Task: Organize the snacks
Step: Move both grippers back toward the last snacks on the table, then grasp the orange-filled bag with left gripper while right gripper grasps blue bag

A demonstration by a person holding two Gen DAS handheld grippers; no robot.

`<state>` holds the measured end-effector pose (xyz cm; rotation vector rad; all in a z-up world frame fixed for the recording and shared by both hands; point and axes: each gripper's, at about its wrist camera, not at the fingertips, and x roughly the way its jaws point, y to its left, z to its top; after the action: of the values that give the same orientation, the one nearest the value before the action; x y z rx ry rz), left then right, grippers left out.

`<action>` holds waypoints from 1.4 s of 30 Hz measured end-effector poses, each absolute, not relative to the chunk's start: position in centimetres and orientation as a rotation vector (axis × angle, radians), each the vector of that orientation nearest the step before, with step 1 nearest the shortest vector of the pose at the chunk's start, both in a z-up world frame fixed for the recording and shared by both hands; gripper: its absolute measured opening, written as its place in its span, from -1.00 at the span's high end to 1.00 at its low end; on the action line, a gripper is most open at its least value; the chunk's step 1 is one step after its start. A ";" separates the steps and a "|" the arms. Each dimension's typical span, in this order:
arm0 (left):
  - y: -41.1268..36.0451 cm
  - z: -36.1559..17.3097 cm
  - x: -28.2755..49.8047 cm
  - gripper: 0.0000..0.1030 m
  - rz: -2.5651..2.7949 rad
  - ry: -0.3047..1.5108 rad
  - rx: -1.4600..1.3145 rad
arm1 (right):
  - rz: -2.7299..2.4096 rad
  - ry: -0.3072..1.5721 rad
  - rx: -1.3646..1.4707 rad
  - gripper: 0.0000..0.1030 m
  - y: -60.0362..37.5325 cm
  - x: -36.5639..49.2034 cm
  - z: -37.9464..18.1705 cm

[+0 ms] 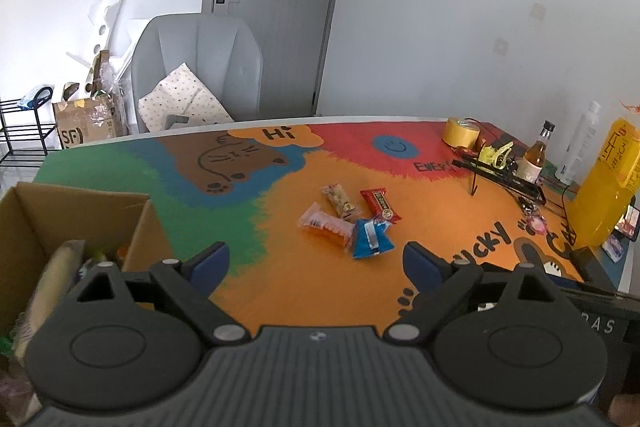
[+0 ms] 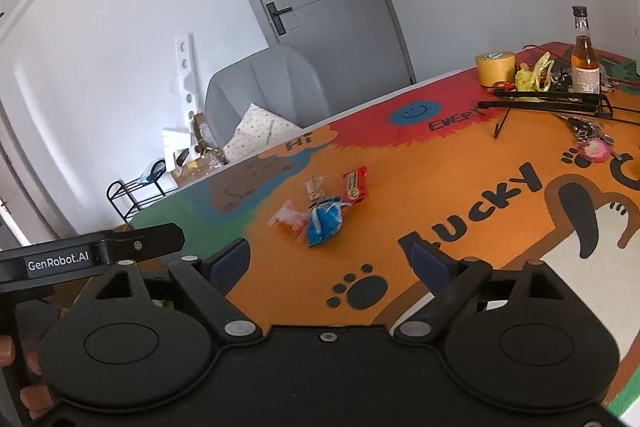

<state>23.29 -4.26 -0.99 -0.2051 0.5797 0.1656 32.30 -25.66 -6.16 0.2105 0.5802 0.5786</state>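
Several snack packets lie together on the colourful table mat: a blue one (image 1: 372, 238) (image 2: 325, 219), a pink-orange one (image 1: 326, 225) (image 2: 289, 219), a red bar (image 1: 380, 203) (image 2: 355, 183) and a beige nut bar (image 1: 339, 200) (image 2: 314, 187). An open cardboard box (image 1: 28, 219) at the left holds more snacks. My left gripper (image 1: 316, 261) is open and empty, hovering short of the blue packet. My right gripper (image 2: 330, 261) also stands open with nothing between its fingers, short of the same pile. The left gripper's body (image 2: 92, 255) shows in the right wrist view, held by a hand (image 2: 16, 359).
A tape roll (image 1: 461, 133) (image 2: 495, 66), a brown bottle (image 1: 536, 157) (image 2: 585, 57), a black stand (image 1: 504, 175) (image 2: 548, 103), keys (image 2: 592, 143) and a yellow bottle (image 1: 608, 183) crowd the far right of the table. A grey chair (image 1: 200, 67) stands behind the table.
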 end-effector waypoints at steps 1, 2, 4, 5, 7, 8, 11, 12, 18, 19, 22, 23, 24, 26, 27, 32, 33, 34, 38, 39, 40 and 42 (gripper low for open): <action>-4.4 -1.1 23.7 -0.80 0.166 0.580 -0.205 | 0.576 0.580 0.214 -0.73 -25.7 32.6 -6.3; -4.5 -1.2 24.0 -0.80 0.166 0.580 -0.204 | 0.573 0.582 0.218 -0.73 -25.7 32.9 -6.4; -4.8 -1.4 24.8 -0.80 0.172 0.581 -0.203 | 0.568 0.588 0.225 -0.73 -25.6 33.6 -6.6; -4.8 -1.6 25.3 -0.79 0.177 0.585 -0.208 | 0.566 0.590 0.230 -0.73 -25.6 34.0 -6.8; -4.8 -1.9 26.2 -0.79 0.176 0.595 -0.220 | 0.568 0.595 0.240 -0.72 -25.5 34.6 -7.1; -4.8 -2.0 26.6 -0.78 0.177 0.600 -0.221 | 0.568 0.599 0.243 -0.72 -25.5 35.0 -7.3; -4.7 -2.6 27.7 -0.75 0.182 0.612 -0.233 | 0.565 0.614 0.246 -0.71 -25.1 36.1 -7.8; -4.7 -2.8 28.1 -0.75 0.185 0.613 -0.236 | 0.565 0.620 0.249 -0.70 -25.0 36.5 -8.0; -4.4 -4.0 30.4 -0.60 0.208 0.629 -0.251 | 0.577 0.656 0.268 -0.42 -24.2 38.7 -9.1; -4.4 -4.3 30.8 -0.55 0.212 0.633 -0.253 | 0.581 0.666 0.275 -0.39 -24.1 39.1 -9.3; -4.3 -5.0 32.1 -0.45 0.216 0.647 -0.271 | 0.589 0.688 0.299 -0.35 -23.8 40.2 -9.9; -4.2 -5.4 32.6 -0.42 0.219 0.652 -0.277 | 0.590 0.692 0.304 -0.34 -23.7 40.6 -10.1; -4.2 -5.6 33.0 -0.40 0.224 0.655 -0.280 | 0.590 0.696 0.308 -0.34 -23.6 40.9 -10.3; -4.2 -6.1 33.8 -0.34 0.236 0.660 -0.286 | 0.593 0.706 0.315 -0.32 -23.4 41.4 -10.6; -4.1 -6.4 34.3 -0.32 0.239 0.664 -0.293 | 0.596 0.711 0.314 -0.32 -23.2 41.7 -10.7; -3.8 -7.7 35.8 -0.28 0.266 0.680 -0.312 | 0.600 0.722 0.320 -0.32 -23.0 42.8 -11.2; -3.9 -7.9 36.1 -0.28 0.267 0.682 -0.313 | 0.600 0.724 0.321 -0.32 -23.1 43.0 -11.2; -3.9 -8.0 36.3 -0.28 0.266 0.681 -0.310 | 0.601 0.725 0.322 -0.32 -23.1 43.1 -11.3; -4.0 -8.5 37.0 -0.27 0.268 0.689 -0.302 | 0.606 0.728 0.323 -0.31 -22.9 43.5 -11.4; -4.0 -8.6 37.1 -0.27 0.272 0.695 -0.298 | 0.604 0.730 0.321 -0.29 -22.9 43.6 -11.4; -3.9 -8.8 37.1 -0.26 0.272 0.700 -0.298 | 0.605 0.731 0.320 -0.28 -22.8 43.7 -11.5; -3.7 -8.9 37.0 -0.23 0.268 0.704 -0.306 | 0.607 0.734 0.322 -0.27 -22.6 43.8 -11.5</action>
<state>36.99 -3.71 -8.89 -0.3057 0.7040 0.2682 43.79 -22.62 -11.52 0.3225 0.7344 0.6069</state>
